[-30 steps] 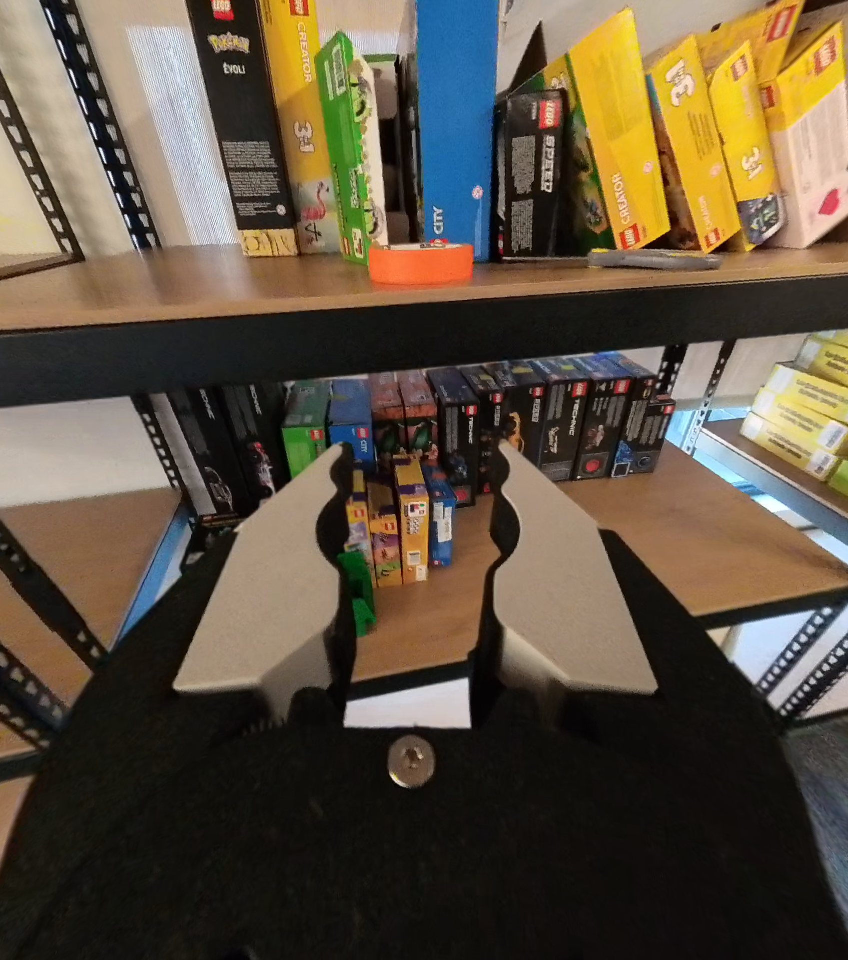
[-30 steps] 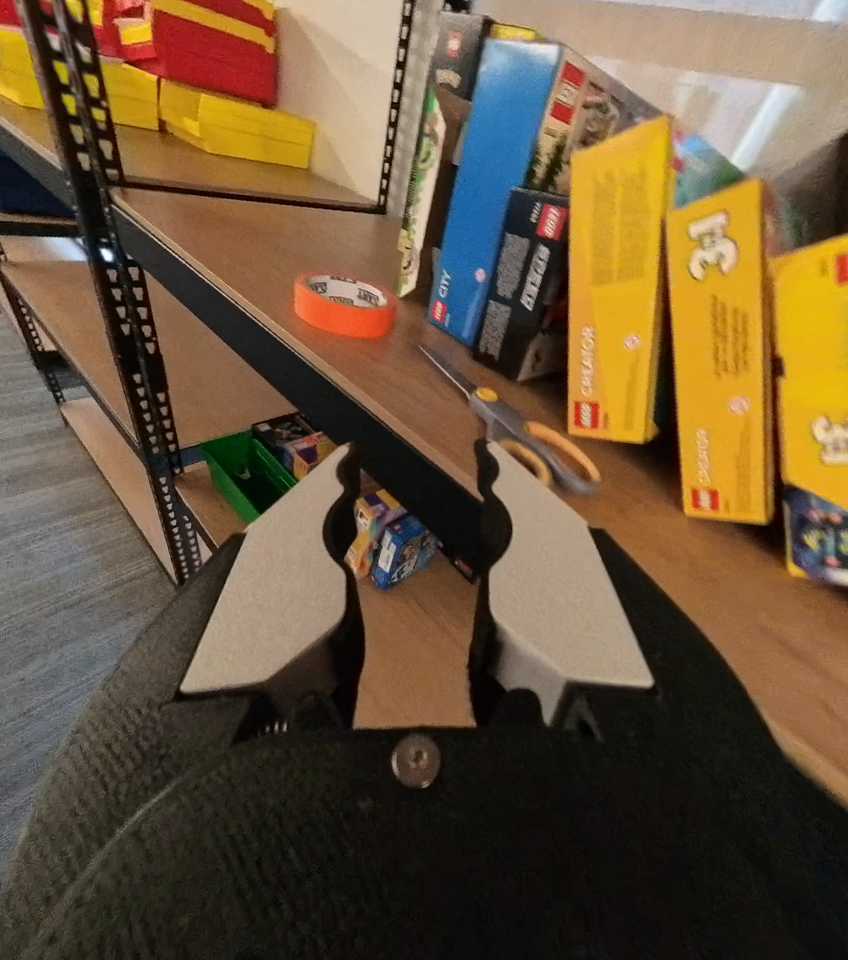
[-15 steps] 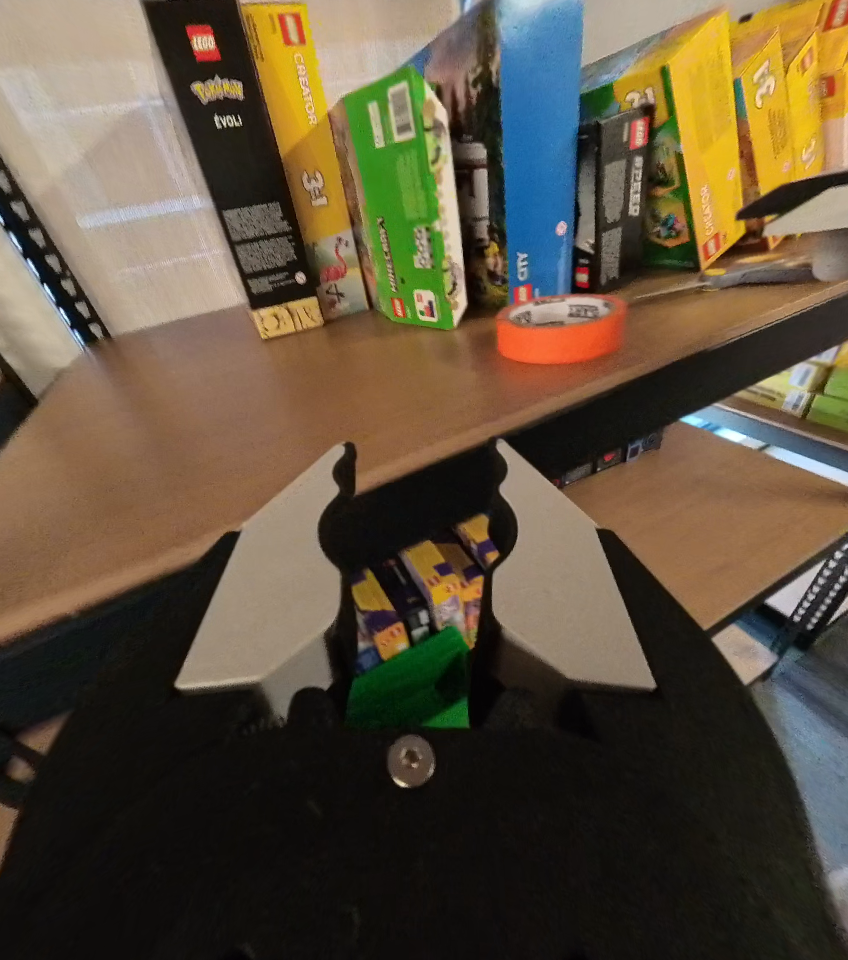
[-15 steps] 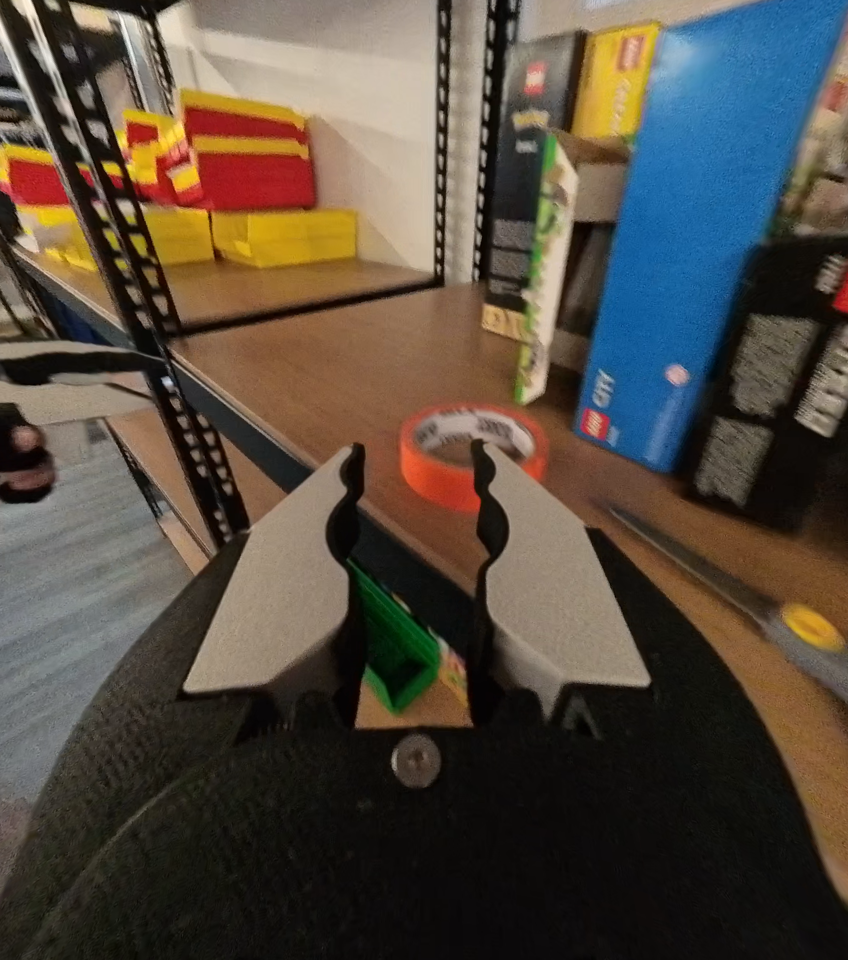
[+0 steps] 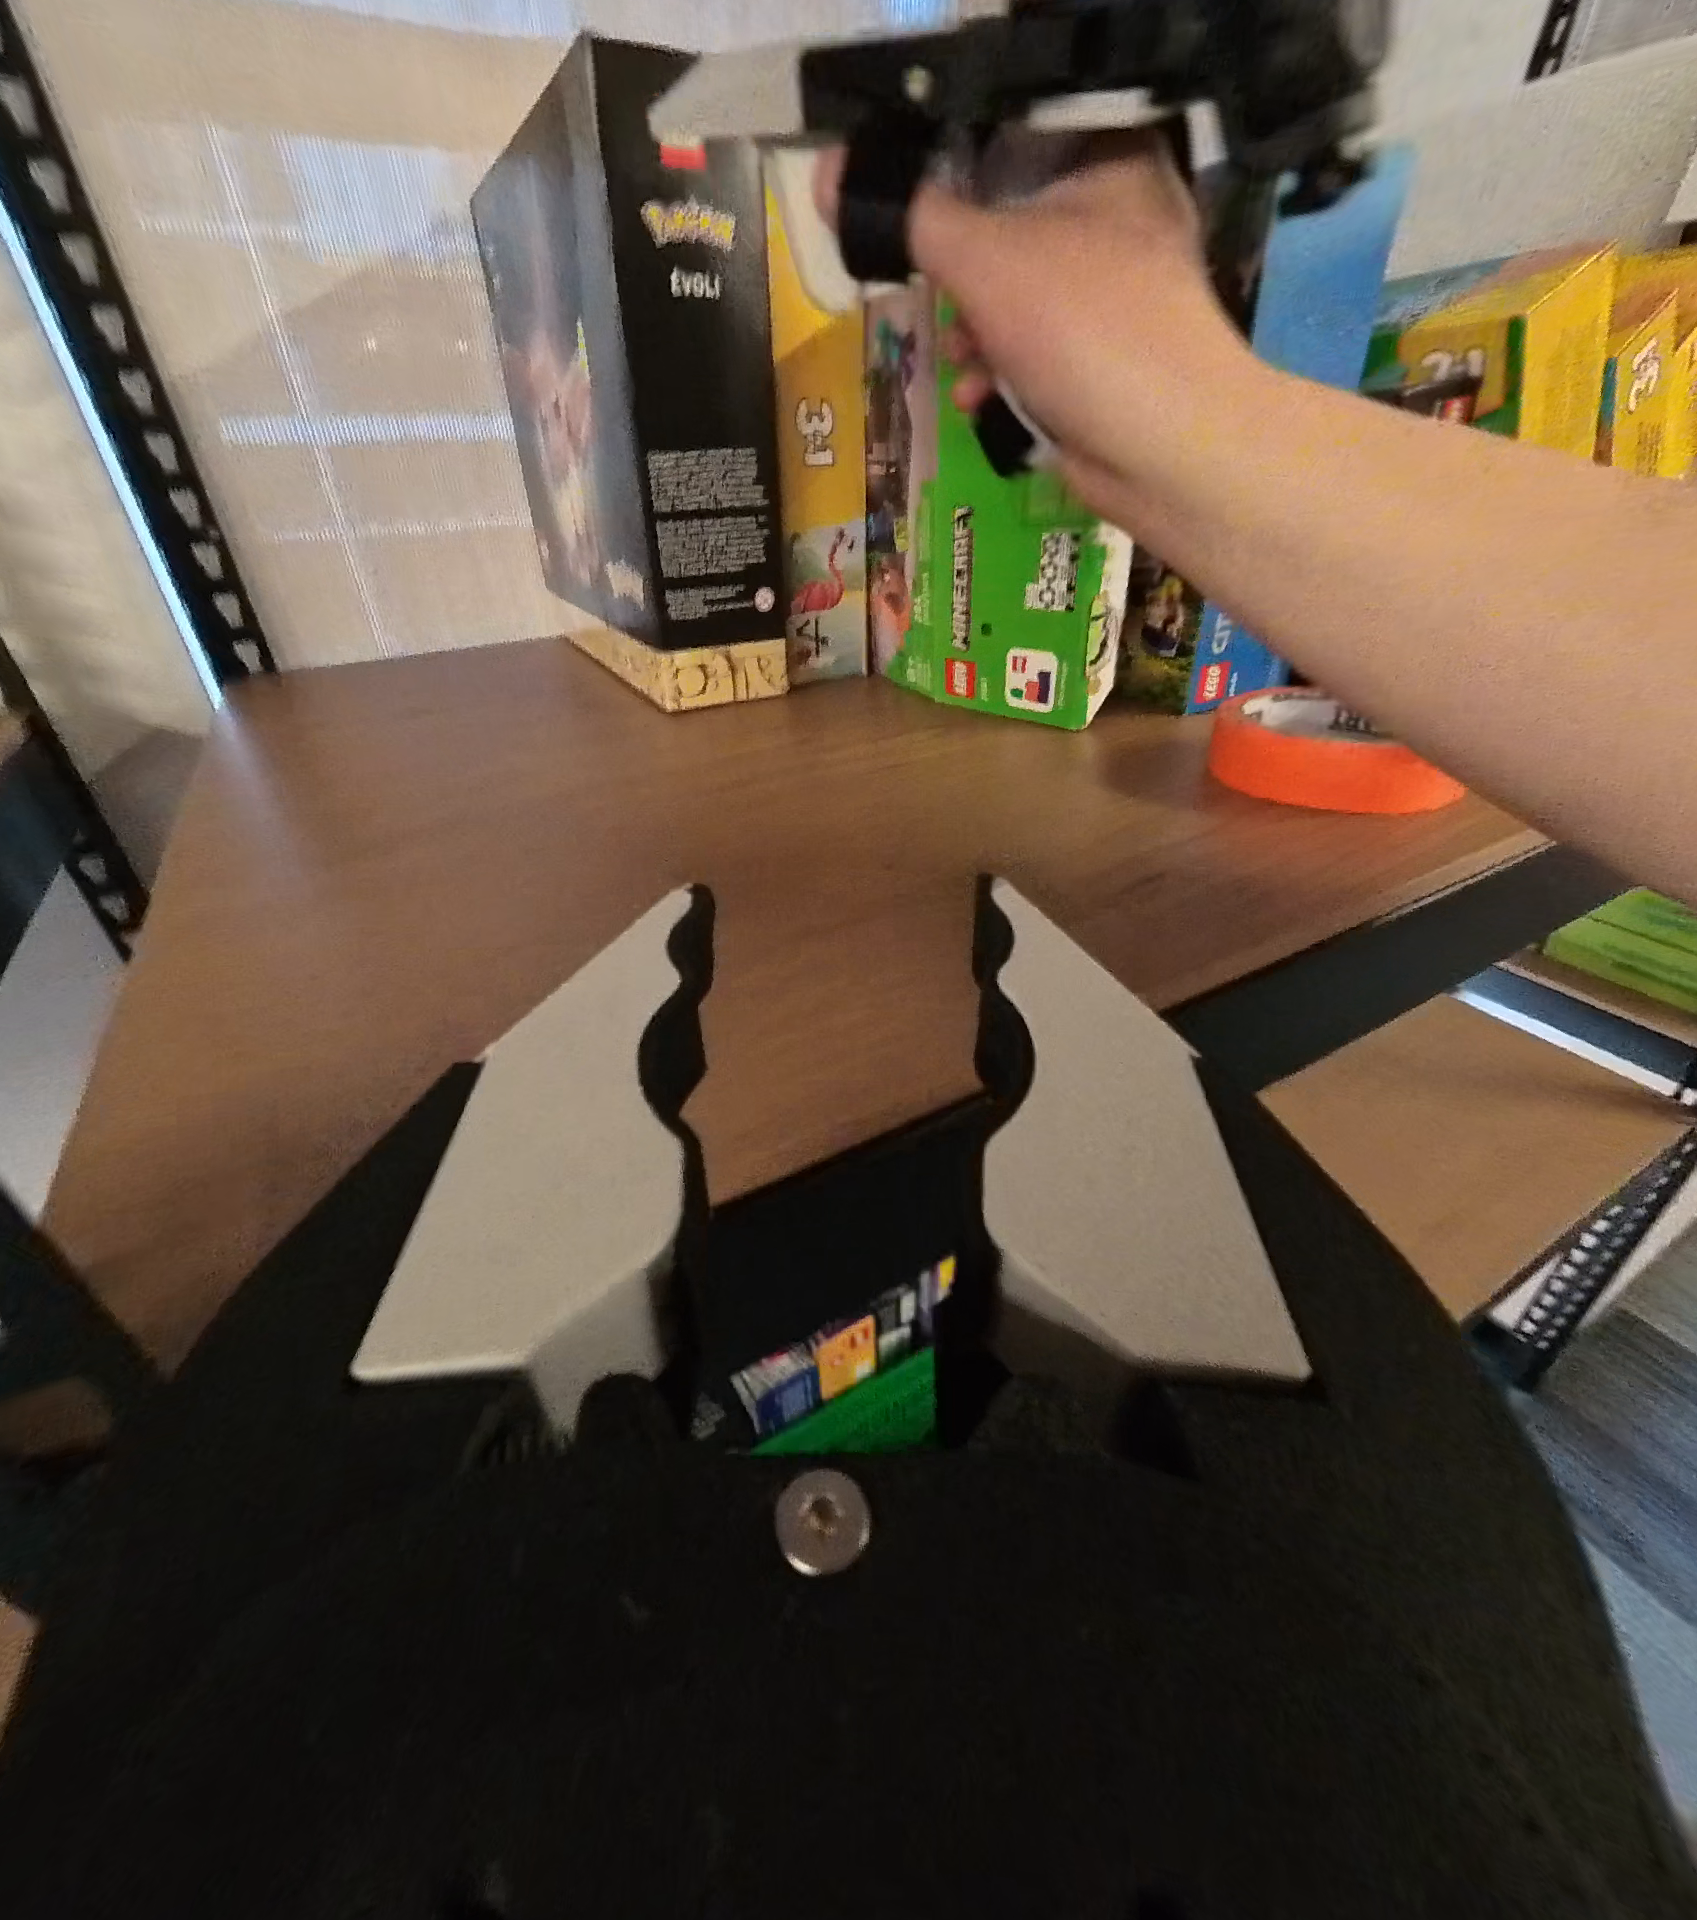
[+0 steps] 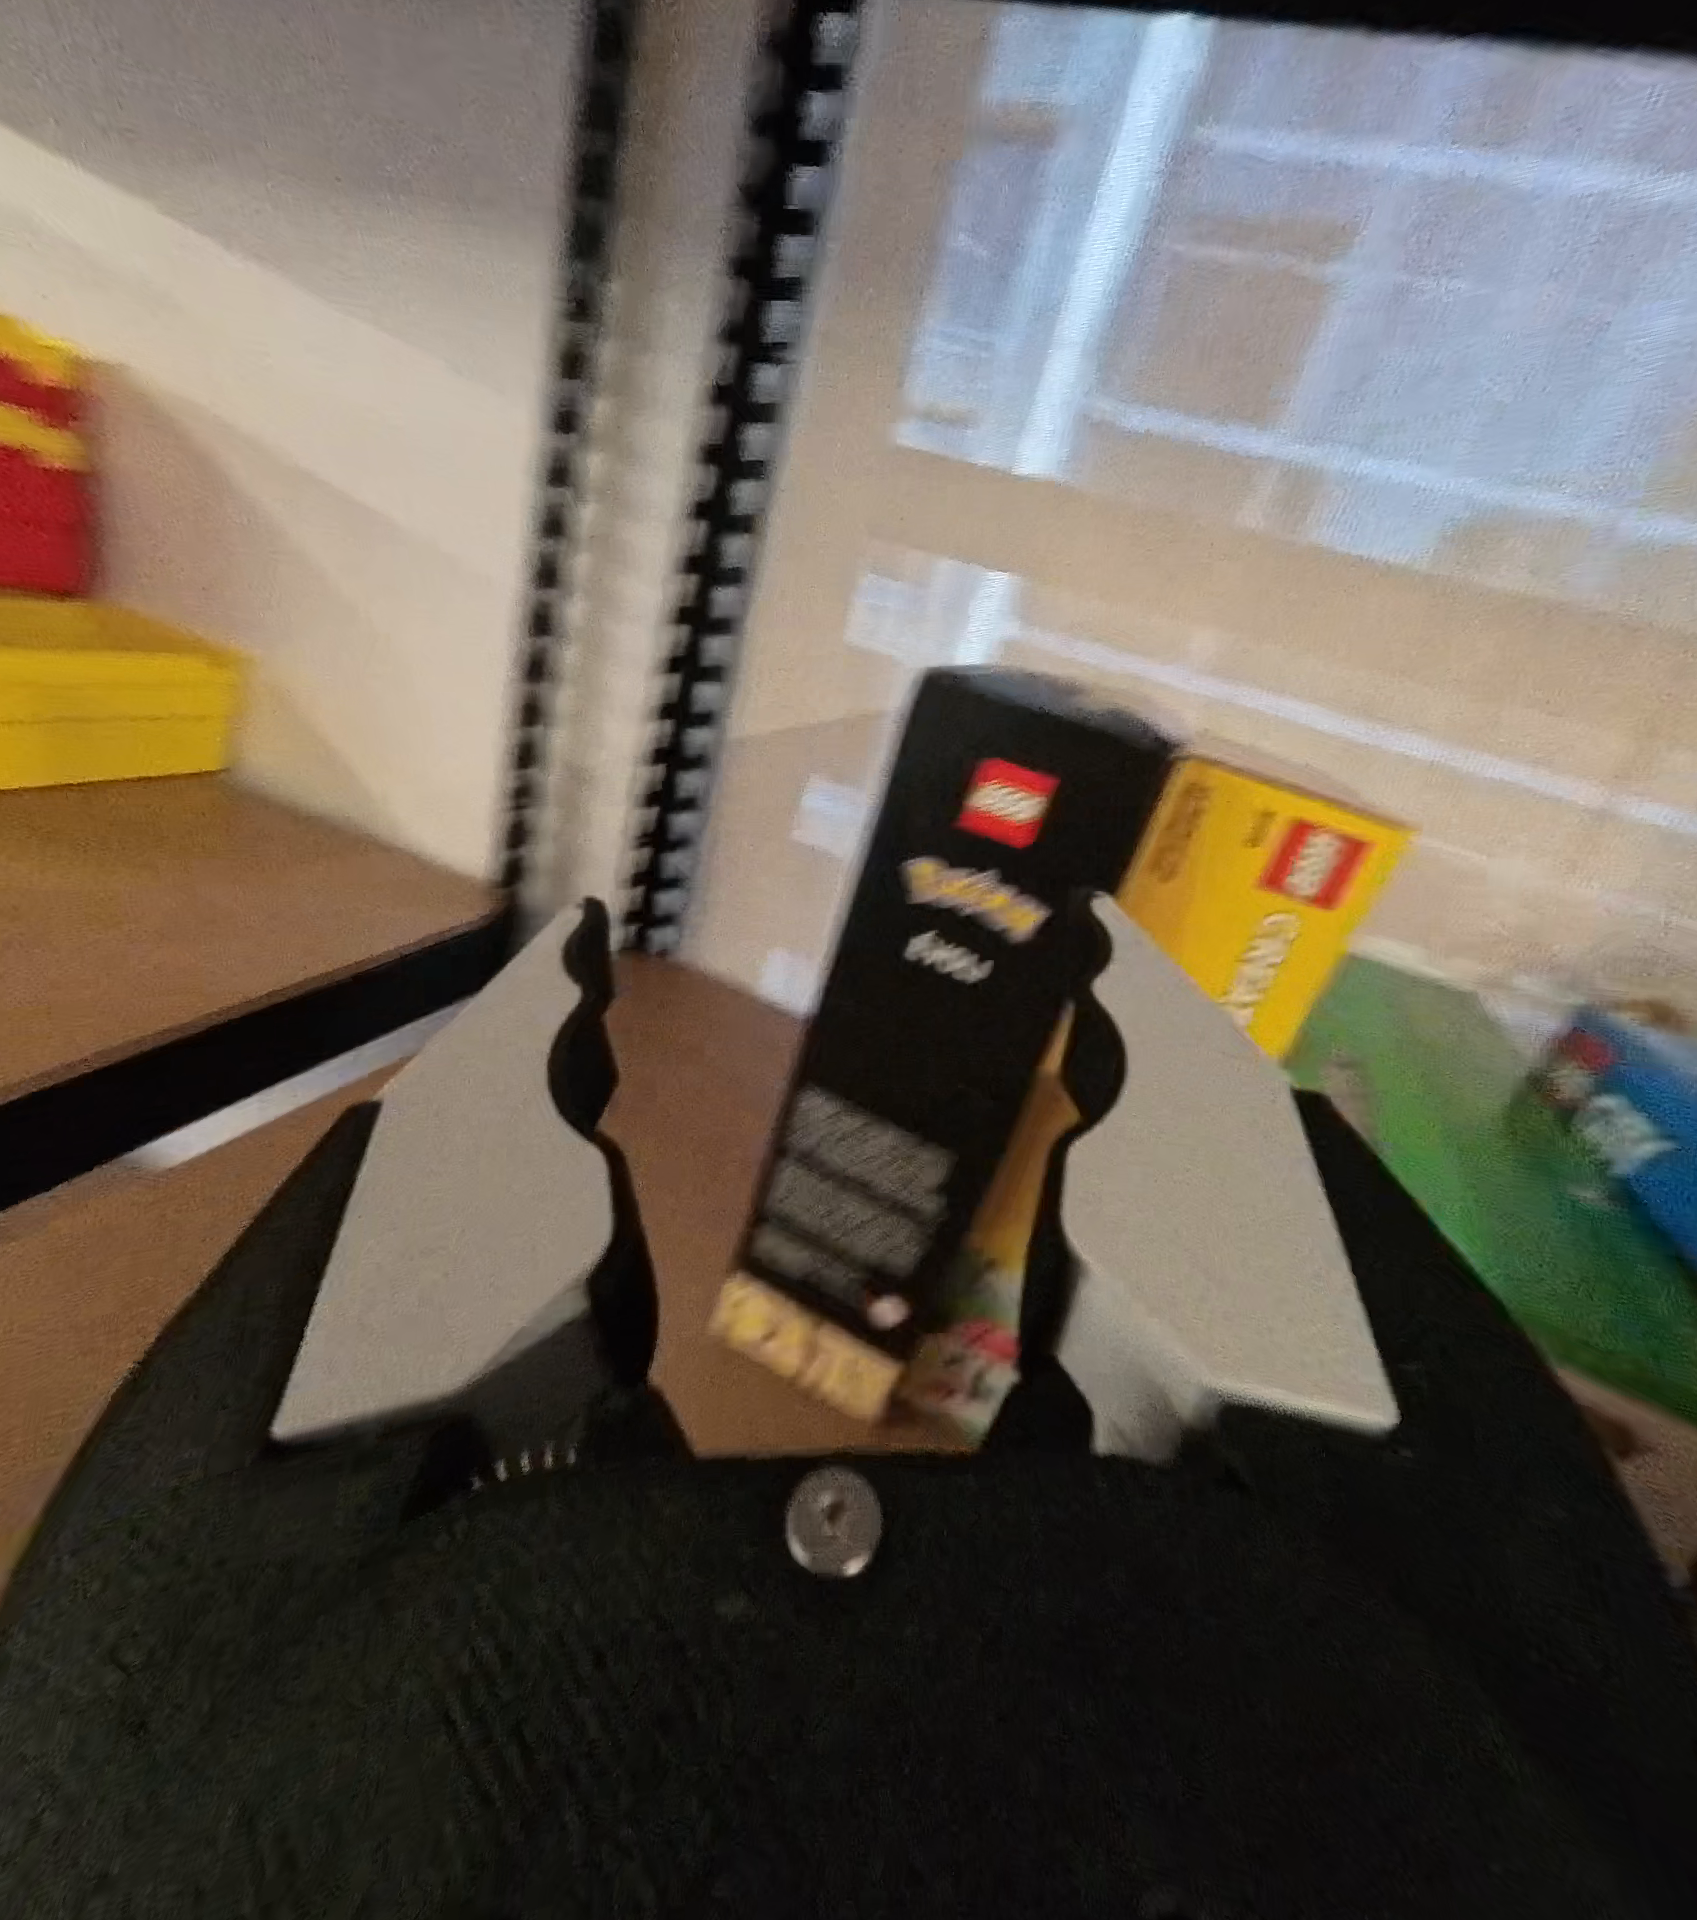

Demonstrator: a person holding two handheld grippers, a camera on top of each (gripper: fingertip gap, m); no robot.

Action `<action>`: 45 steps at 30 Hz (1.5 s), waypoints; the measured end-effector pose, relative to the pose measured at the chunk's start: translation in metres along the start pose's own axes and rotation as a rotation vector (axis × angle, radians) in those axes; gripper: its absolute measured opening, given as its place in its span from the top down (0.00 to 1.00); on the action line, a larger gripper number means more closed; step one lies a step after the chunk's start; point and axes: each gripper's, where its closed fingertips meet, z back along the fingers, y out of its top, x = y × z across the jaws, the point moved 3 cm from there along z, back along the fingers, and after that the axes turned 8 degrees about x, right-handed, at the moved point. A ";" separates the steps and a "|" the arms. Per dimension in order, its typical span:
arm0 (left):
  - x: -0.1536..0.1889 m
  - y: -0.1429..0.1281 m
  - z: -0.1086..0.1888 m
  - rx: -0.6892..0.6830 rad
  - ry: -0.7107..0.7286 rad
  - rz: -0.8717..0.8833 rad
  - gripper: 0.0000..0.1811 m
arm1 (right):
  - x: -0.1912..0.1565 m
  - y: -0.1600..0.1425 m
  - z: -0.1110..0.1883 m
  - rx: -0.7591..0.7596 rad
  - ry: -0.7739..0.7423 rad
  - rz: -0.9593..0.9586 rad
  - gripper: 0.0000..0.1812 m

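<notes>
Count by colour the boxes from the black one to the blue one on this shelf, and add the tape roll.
Black box: 1
Yellow box: 1
Green box: 1
Blue box: 1
Orange tape roll: 1
Total: 5

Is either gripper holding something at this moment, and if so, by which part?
Nothing is held. The left gripper is open above the bare wooden shelf; the right gripper is open, the black box seen between its fingers, not gripped.
</notes>
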 end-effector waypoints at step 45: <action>0.042 0.031 -0.047 0.116 -0.203 -0.128 0.54 | -0.075 0.008 0.166 -0.058 0.237 -0.492 0.47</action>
